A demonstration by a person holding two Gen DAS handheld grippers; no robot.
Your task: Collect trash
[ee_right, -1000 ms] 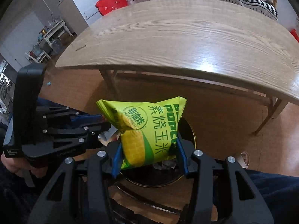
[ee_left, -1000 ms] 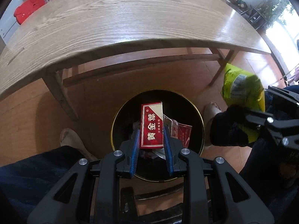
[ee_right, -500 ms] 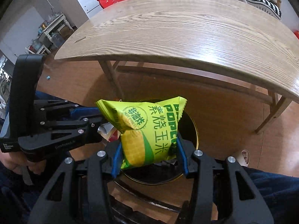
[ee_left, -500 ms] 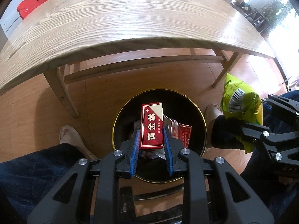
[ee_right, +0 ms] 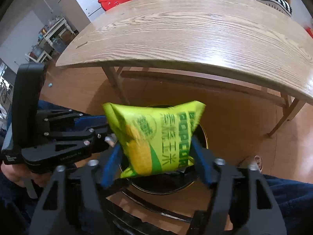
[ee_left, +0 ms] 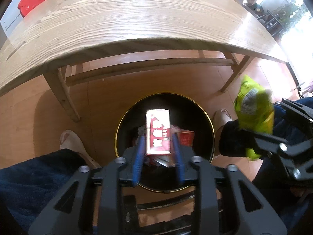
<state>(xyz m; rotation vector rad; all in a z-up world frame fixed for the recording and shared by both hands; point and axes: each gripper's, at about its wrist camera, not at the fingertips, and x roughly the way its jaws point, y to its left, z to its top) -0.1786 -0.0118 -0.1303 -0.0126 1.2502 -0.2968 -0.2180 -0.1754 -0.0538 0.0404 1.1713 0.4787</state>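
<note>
With both sets of jaws just opened over the bin (ee_left: 203, 113), the left gripper (ee_left: 158, 152) stands clear of the red pack (ee_left: 158, 132) and the right gripper (ee_right: 154, 160) wide around the snack bag (ee_right: 154, 139), so hold both hands steady above the rim until each drops inside

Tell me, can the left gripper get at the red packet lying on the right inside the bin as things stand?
Probably not yet. The left gripper, jaws just opened, has the red box blurred between its blue pads, right above the bin. The red packet lies just right of that box; once it drops, the way looks free.
</note>
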